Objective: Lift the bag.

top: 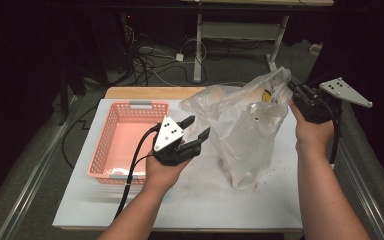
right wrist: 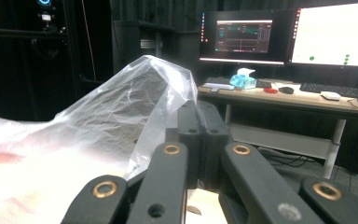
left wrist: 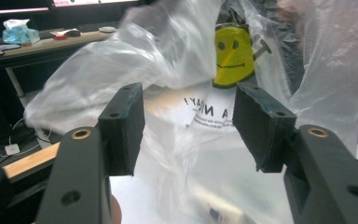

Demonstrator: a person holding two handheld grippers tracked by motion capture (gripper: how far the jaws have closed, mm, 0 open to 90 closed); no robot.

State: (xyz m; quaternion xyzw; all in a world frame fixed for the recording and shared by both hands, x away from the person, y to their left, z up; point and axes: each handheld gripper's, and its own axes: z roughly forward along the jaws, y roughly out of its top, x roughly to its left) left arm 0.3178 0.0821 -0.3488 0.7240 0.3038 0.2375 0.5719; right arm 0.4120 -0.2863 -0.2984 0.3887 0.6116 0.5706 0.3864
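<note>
Pink basket (top: 130,135) at the left, nothing visible inside yet. Left gripper (top: 196,128) parted about halfway with nothing between the jaws, aimed at the clear plastic bag (top: 242,132) standing mid-table. Right gripper (top: 294,90) pinched tight on the bag's upper edge, holding it up; unloading judged barely begun, contents apparently inside.

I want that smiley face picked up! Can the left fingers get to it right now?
Probably not yet. The smiley face sits inside the plastic bag, and the left fingers are open outside, with plastic between.
</note>
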